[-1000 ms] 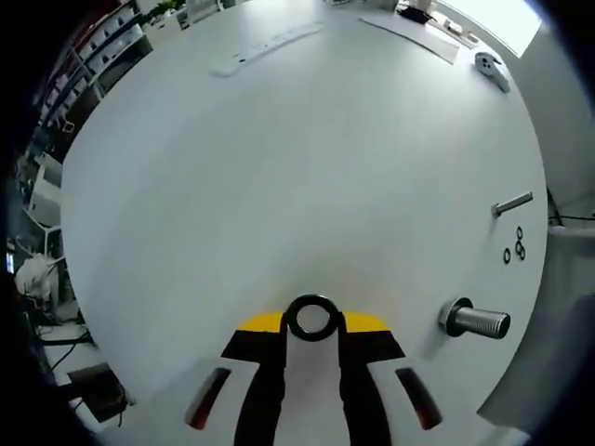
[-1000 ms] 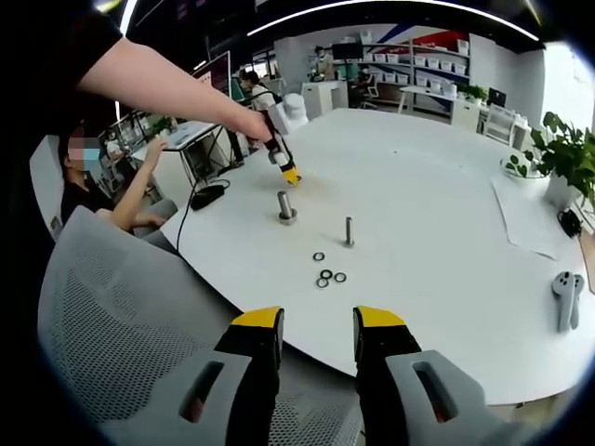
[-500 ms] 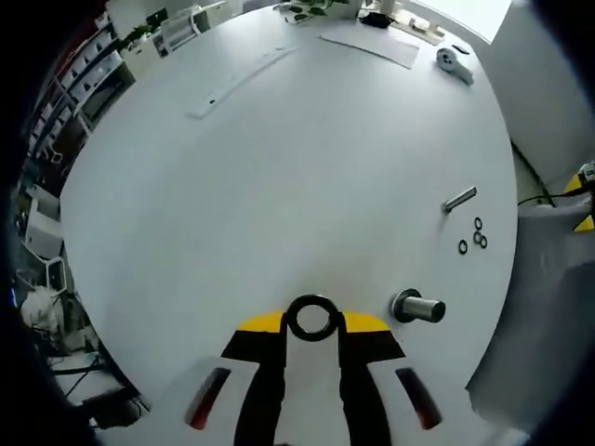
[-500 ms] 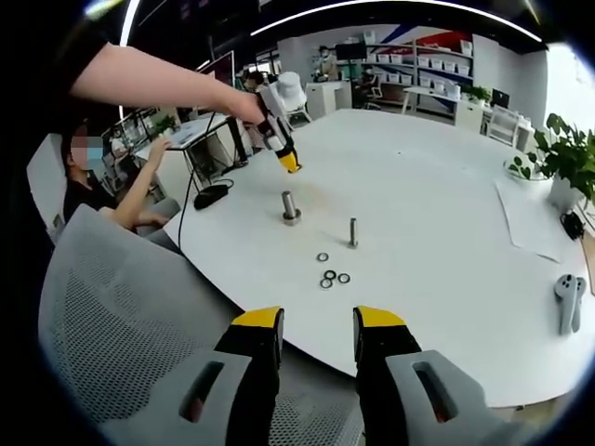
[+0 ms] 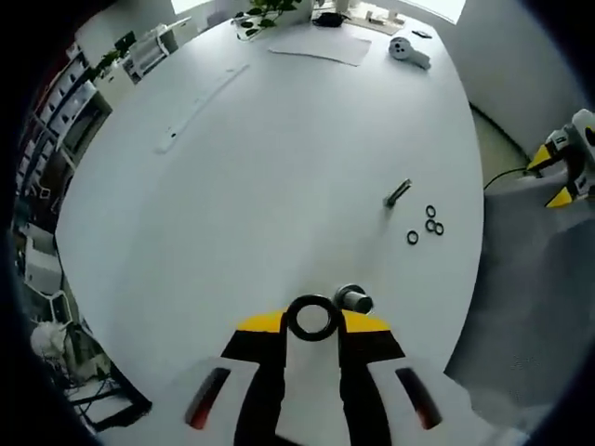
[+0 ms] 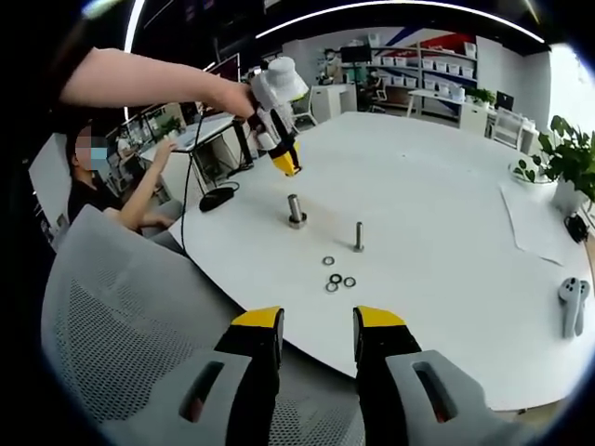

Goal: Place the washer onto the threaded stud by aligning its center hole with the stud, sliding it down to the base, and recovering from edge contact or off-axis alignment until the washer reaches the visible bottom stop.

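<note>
A black washer (image 5: 312,318) is pinched between the yellow tips of my left gripper (image 5: 312,325), which is shut on it. Just to its right and below it, the thick threaded stud (image 5: 352,299) stands on the white table, seen almost end-on. In the right gripper view that stud (image 6: 296,210) rises upright, with the left gripper (image 6: 286,164) hovering above and a little left of it in a person's hand. My right gripper (image 6: 316,327) is open and holds nothing, hanging over a grey mesh chair off the table's edge.
A thinner stud (image 6: 358,236) stands right of the thick one, with three loose washers (image 6: 336,282) in front of it. A white controller (image 6: 570,308) and paper lie at the far right. A seated person (image 6: 98,186) is at the left. The table edge (image 5: 465,307) runs close by.
My left gripper has risen and swung over toward the thick stud, which now shows nearly end-on beside the washer. The right gripper has stayed put.
</note>
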